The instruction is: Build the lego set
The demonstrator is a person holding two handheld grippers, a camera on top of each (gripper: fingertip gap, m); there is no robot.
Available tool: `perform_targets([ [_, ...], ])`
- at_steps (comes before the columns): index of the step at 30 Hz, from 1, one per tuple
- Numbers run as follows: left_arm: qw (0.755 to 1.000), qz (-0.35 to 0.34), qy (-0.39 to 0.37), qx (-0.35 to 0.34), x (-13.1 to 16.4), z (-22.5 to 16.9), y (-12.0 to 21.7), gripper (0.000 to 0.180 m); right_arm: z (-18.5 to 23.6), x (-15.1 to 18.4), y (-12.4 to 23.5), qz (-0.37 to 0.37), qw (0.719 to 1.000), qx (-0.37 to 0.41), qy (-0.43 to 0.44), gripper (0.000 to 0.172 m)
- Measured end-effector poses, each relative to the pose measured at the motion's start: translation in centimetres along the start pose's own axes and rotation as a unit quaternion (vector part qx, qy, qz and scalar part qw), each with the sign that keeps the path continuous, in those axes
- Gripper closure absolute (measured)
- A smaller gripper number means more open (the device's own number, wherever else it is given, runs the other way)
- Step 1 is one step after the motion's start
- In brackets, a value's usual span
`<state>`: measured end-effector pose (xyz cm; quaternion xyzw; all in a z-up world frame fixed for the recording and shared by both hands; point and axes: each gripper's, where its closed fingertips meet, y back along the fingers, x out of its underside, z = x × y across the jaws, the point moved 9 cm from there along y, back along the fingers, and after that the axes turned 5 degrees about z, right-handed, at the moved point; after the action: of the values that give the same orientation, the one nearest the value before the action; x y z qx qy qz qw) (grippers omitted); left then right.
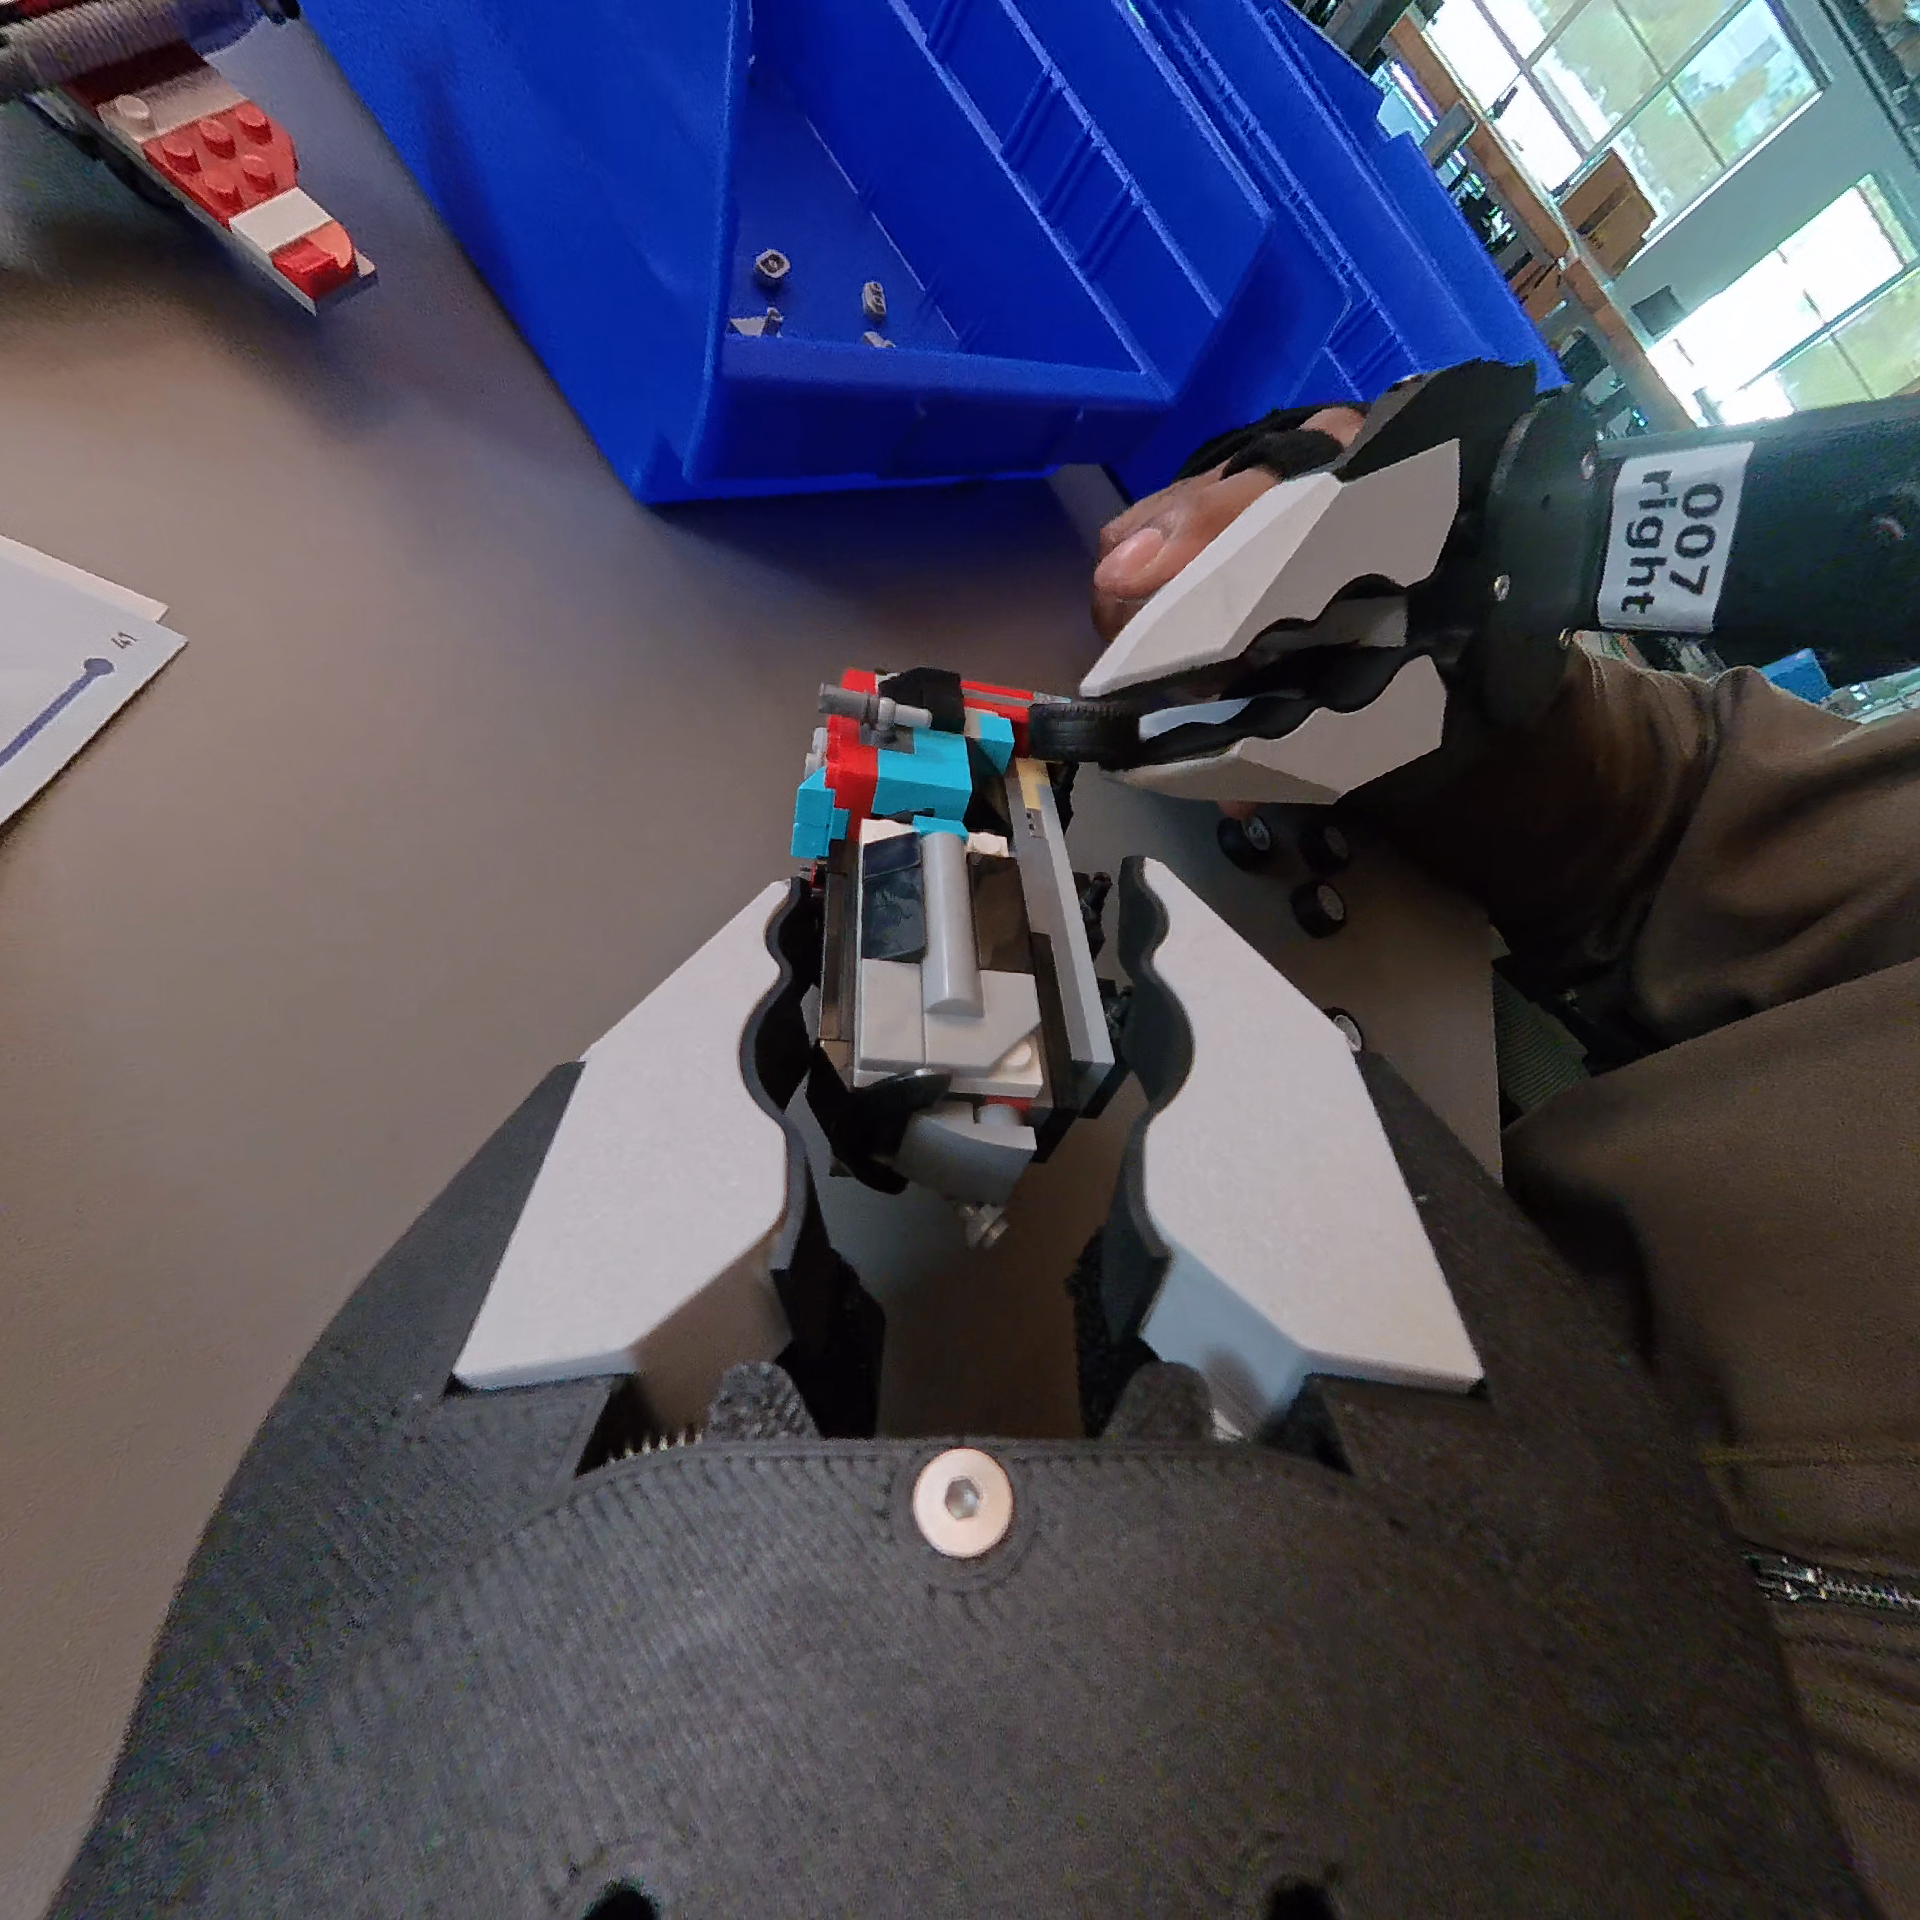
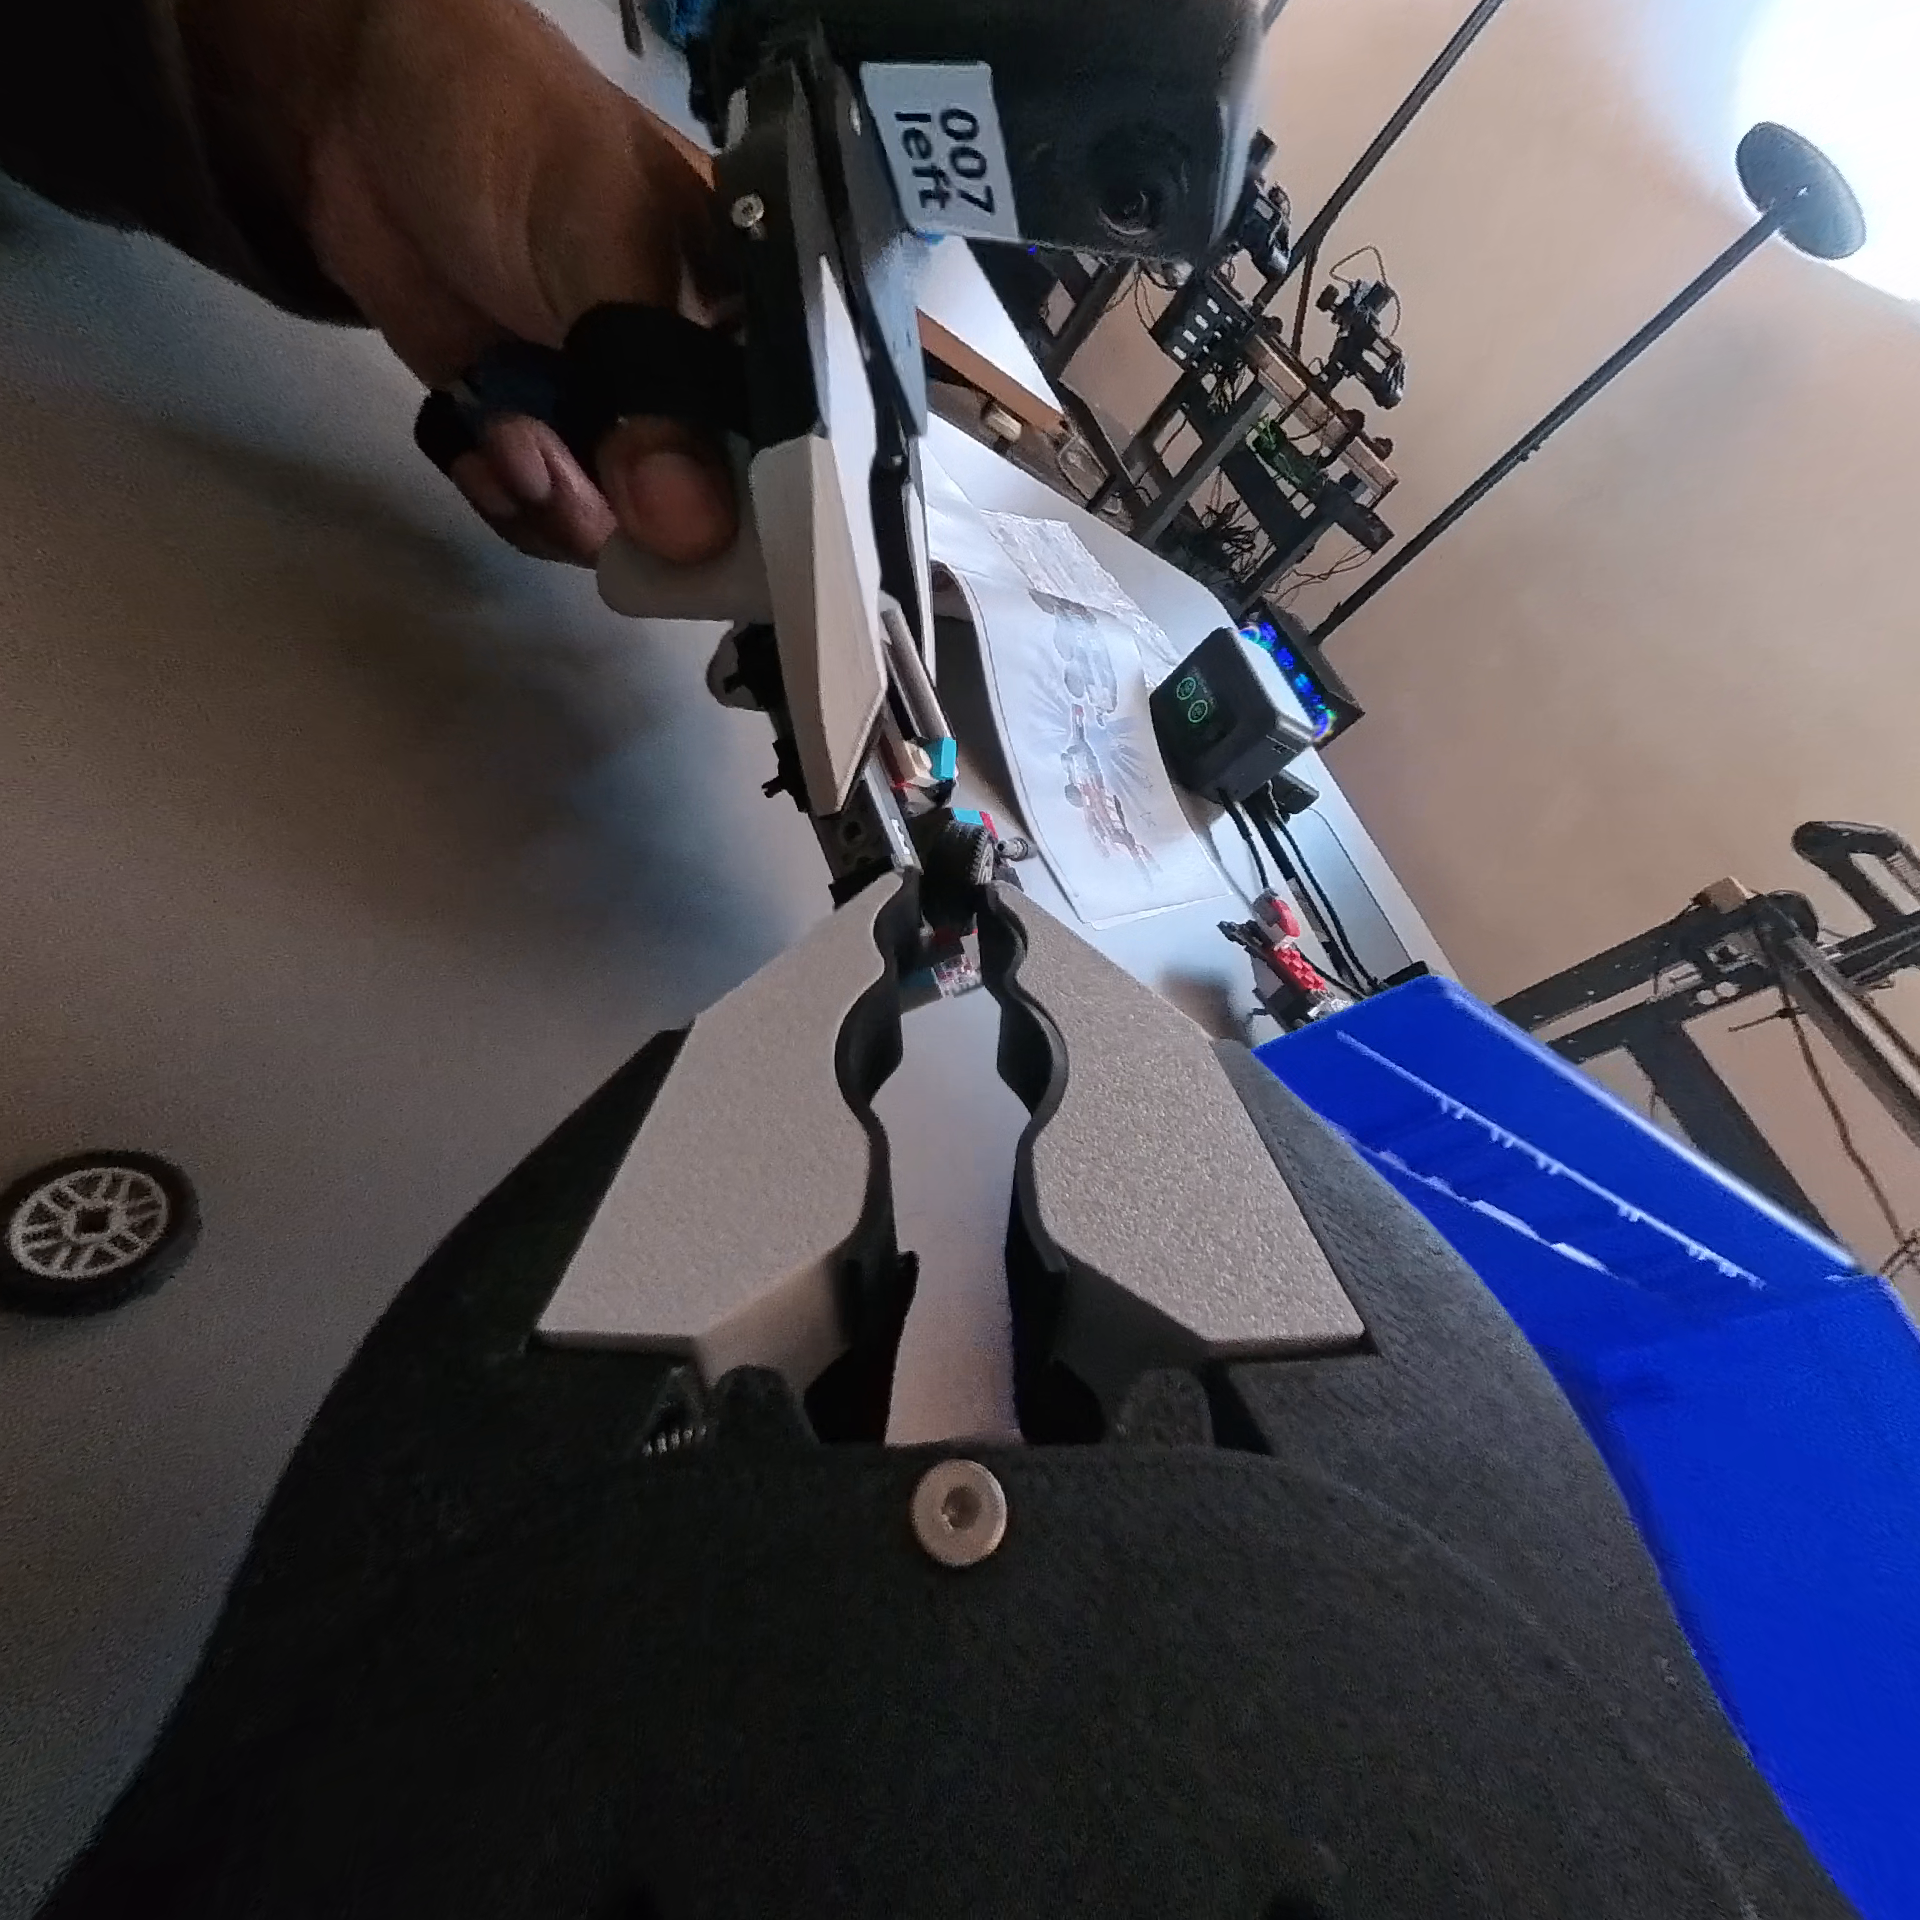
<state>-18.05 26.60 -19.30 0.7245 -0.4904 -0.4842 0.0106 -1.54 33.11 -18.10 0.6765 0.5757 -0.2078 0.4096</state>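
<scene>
sideways, right gripper fingers pinch a black tyre; left gripper fingers clamp the brick model.

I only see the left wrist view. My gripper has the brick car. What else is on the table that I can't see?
Observer: A dark box with green lights stands beyond the model, cables running from it.
Operator: Any loose wheels?
Observer: One wheel with a silver spoked rim lies flat on the table, apart from everything.
Operator: Is there a picture page?
Observer: Yes, a printed sheet lies flat between the model and that box.
</scene>
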Motion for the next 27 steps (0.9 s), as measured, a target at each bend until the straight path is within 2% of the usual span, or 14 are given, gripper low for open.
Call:
perform_targets([
  [6,1.000,0.004,0.005,-0.005,0.03,-0.05,0.17,0.119,-0.14,0.10,-0.29,-0.012,0.999,-0.020,-0.042,0.161],
  [22,1.000,0.013,0.019,0.001,0.16,0.01,0.16,0.120,0.32,-0.10,-0.38,0.007,0.999,0.000,0.035,0.161],
  [27,1.000,0.012,0.025,0.012,0.19,0.03,0.13,0.120,0.27,-0.07,-0.31,0.004,1.000,-0.005,0.029,0.161],
])
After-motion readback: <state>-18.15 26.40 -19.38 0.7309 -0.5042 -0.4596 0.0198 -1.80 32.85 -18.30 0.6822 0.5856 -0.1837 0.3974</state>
